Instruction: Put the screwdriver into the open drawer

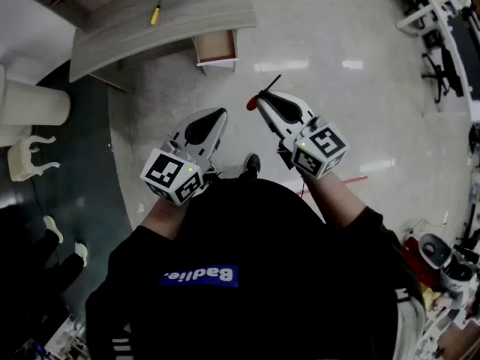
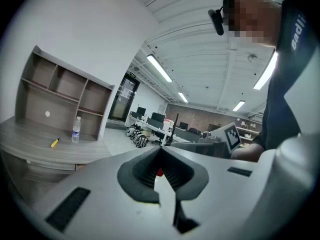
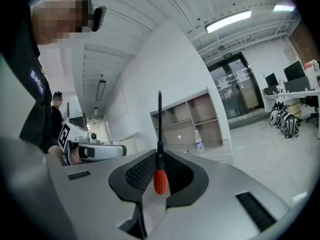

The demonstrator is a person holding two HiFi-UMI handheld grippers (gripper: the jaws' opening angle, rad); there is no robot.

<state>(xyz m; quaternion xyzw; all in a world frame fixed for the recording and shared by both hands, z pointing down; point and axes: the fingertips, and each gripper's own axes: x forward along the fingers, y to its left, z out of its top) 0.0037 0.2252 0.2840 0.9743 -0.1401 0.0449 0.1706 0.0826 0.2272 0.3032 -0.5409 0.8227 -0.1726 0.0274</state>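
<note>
One screwdriver [image 3: 160, 180] is clamped near its red handle in the right gripper [image 1: 264, 102], shaft poking forward for carrying. Well ahead, the drawer [image 1: 216, 48] stands open under the desk [image 1: 150, 28]. The left gripper [image 1: 216, 117], jaws together and apparently empty, rides alongside, both forearms roughly level.

Bright, glary, fisheye-warped at edges

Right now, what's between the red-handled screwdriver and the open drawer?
Only bare glossy floor lies between red-handled screwdriver and wooden drawer, in the head view.
</note>
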